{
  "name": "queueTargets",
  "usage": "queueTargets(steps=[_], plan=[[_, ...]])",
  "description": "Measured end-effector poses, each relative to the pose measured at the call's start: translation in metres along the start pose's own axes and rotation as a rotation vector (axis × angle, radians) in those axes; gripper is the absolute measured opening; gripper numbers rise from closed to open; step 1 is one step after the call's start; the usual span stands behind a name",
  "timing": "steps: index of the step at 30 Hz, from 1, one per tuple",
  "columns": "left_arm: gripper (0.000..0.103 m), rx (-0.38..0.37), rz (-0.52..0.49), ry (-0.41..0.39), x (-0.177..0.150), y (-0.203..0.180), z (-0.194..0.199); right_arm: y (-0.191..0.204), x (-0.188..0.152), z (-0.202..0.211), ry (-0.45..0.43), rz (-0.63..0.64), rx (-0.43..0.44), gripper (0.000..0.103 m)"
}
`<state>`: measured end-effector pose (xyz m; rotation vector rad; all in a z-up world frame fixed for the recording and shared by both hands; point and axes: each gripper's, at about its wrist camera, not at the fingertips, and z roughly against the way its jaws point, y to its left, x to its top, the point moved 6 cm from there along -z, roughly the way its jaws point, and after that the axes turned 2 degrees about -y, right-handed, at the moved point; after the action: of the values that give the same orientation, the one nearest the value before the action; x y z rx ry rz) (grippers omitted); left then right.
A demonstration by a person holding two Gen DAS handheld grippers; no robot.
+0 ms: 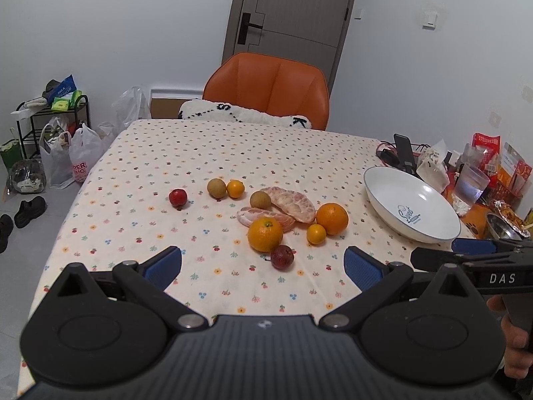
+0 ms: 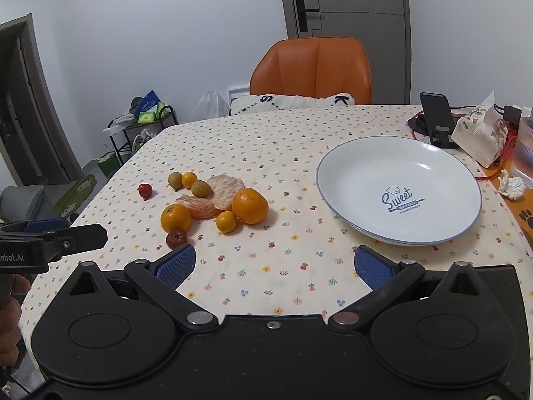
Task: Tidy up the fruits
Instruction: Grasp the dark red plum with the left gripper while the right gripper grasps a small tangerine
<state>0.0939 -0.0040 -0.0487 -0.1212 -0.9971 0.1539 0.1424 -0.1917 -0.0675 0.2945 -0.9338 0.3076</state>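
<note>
On a floral-print tablecloth [image 1: 213, 153], a loose cluster of fruit is seen spread near the table's middle, while a white plate [image 2: 363, 170] printed "Sweet" sits empty well to its right. Two large oranges [image 1: 265, 234] [image 1: 332, 218] are flanked by two peeled pomelo pieces [image 1: 293, 201], the nearer orange touching one piece. Two small oranges [image 1: 316, 234] [image 1: 235, 188] and two brown longan-like fruits [image 1: 216, 188] [image 1: 260, 199] are scattered among them. A dark red fruit [image 1: 282, 257] lies just in front of the nearer orange, and a brighter red fruit [image 1: 178, 197] stands apart at the left. The left gripper [image 1: 263, 268] is held above the near edge of the table, its blue-padded jaws spread wide with nothing between them. The right gripper [image 2: 274, 266] is likewise held released and empty, aimed between the fruit and the plate. A hand [image 1: 516, 343] is glimpsed on the right gripper's handle. An orange chair [image 1: 266, 88] is drawn up at the far side, and a phone stand [image 2: 436, 118], tissue pack [image 2: 479, 133] and ribbed glass [image 2: 526, 146] are crowded behind the plate.
</note>
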Motion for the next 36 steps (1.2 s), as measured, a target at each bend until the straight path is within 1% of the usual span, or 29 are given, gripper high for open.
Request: queueTargets(steps=[11, 20, 21, 25, 31, 33, 34, 36], plan=[[0.101, -0.006, 0.004, -0.018, 0.005, -0.002, -0.018, -0.007, 0.002, -0.026, 0.031, -0.011, 0.010, 0.103], [0.099, -0.017, 0.002, 0.001, 0.002, -0.008, -0.038, -0.010, 0.002, -0.045, 0.051, -0.003, 0.058, 0.103], [0.095, -0.019, 0.000, 0.005, 0.001, -0.009, -0.040, -0.010, 0.002, -0.047, 0.052, -0.001, 0.063, 0.103], [0.091, -0.024, -0.003, 0.030, -0.003, -0.013, -0.051, -0.012, 0.000, -0.054, 0.056, -0.014, 0.096, 0.103], [0.080, -0.025, -0.001, 0.065, -0.009, -0.015, -0.069, -0.015, -0.001, -0.065, 0.058, -0.022, 0.126, 0.103], [0.073, -0.027, -0.003, 0.078, -0.012, -0.015, -0.074, -0.015, -0.001, -0.068, 0.057, -0.023, 0.140, 0.103], [0.071, -0.029, -0.001, 0.085, -0.013, -0.016, -0.077, -0.015, -0.001, -0.069, 0.056, -0.022, 0.146, 0.103], [0.063, -0.034, 0.008, 0.103, -0.016, -0.016, -0.084, -0.013, -0.001, -0.071, 0.054, -0.017, 0.159, 0.101]])
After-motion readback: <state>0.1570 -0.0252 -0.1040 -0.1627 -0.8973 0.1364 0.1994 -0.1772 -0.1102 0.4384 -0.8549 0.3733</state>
